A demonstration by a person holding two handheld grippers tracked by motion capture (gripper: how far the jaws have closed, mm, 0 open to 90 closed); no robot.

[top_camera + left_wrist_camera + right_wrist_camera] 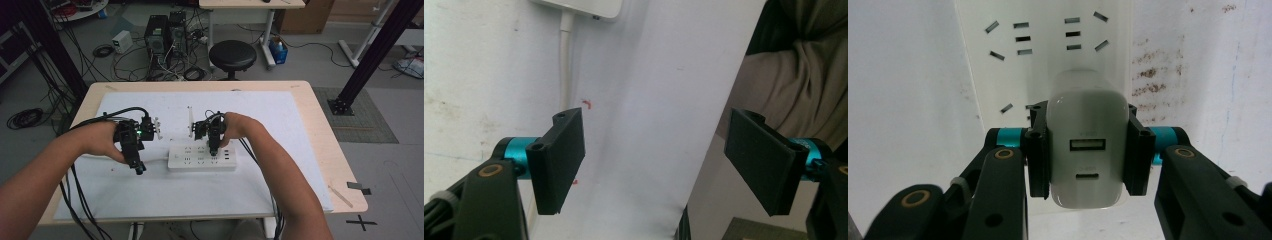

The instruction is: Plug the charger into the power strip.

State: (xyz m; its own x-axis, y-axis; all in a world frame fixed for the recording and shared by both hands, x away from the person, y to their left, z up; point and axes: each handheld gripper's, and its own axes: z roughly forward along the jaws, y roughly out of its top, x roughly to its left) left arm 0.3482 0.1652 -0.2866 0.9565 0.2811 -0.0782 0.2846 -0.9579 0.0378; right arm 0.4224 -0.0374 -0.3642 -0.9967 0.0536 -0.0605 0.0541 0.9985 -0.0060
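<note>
Right gripper view: the right gripper (1087, 160) clamps a white charger (1087, 150) directly over the power strip (1043, 60), so pressing its prongs straight into a socket looks next; the left gripper (664, 165), jaws apart, waits beside the strip.

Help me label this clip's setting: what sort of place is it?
Probably a lab or workshop: computer towers and loose cables on the floor, a black stool, and a work table.

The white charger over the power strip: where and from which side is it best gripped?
Grip the white charger on its two flat side faces, coming from its port end, straight above the power strip. Those sides are parallel and wide, while the front is rounded at the corners. The right gripper already clamps it this way, and that approach probably leaves the prong end free toward the sockets.
</note>
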